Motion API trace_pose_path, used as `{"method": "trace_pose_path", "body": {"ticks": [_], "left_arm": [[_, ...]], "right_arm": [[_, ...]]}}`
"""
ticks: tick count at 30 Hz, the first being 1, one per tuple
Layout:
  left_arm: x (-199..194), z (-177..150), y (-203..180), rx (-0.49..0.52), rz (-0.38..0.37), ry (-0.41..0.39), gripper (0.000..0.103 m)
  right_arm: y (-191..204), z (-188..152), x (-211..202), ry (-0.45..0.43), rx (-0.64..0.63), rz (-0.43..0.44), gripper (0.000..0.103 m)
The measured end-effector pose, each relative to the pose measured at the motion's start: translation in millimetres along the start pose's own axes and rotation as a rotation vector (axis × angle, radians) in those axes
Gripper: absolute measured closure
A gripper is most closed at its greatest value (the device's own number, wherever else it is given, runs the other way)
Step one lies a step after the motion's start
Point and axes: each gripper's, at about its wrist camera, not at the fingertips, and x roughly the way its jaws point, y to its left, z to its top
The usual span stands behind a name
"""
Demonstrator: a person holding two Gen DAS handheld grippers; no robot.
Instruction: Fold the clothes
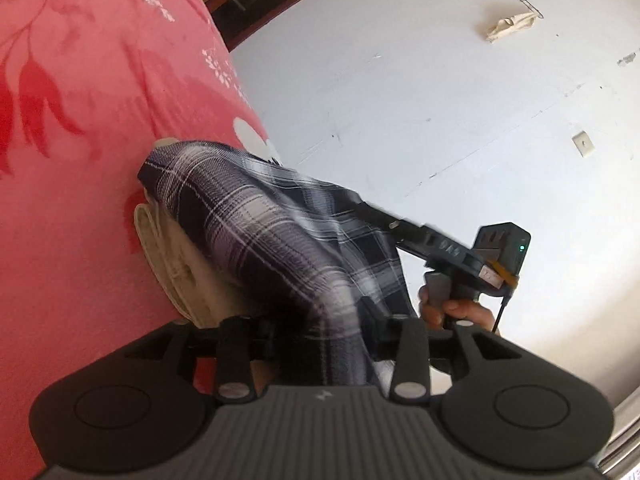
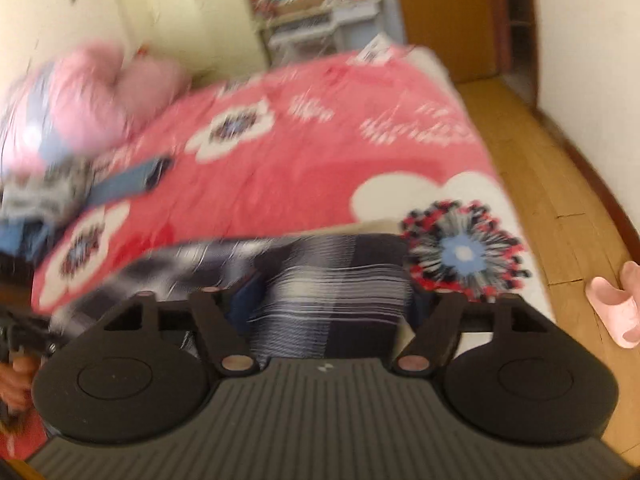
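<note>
red floral bed, plaid garment, pink pillows

The left wrist camera looked out along its own fingers from close above the plaid garment, rolled sideways so the red floral bedspread filled the left of the frame and a white wall the right. The right gripper showed at centre right. The right wrist camera sat low and near, facing across the bedspread toward shelves at upper centre, with wooden floor at right; its picture was blurred. Both views shared the plaid garment and the bedspread.
</note>
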Motion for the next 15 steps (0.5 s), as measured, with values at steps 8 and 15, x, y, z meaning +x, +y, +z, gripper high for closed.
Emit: {"method": "trace_pose_path", "body": {"ticks": [8, 15], "left_arm": [[-9, -8, -11, 0.051, 0.067, 0.079, 0.051], [-10, -12, -20, 0.041, 0.122, 0.095, 0.061]], "right_arm": [[-4, -31, -115, -0.322, 0.386, 0.003, 0.021], [10, -84, -111, -0.240, 0.501, -0.018, 0.021]]}}
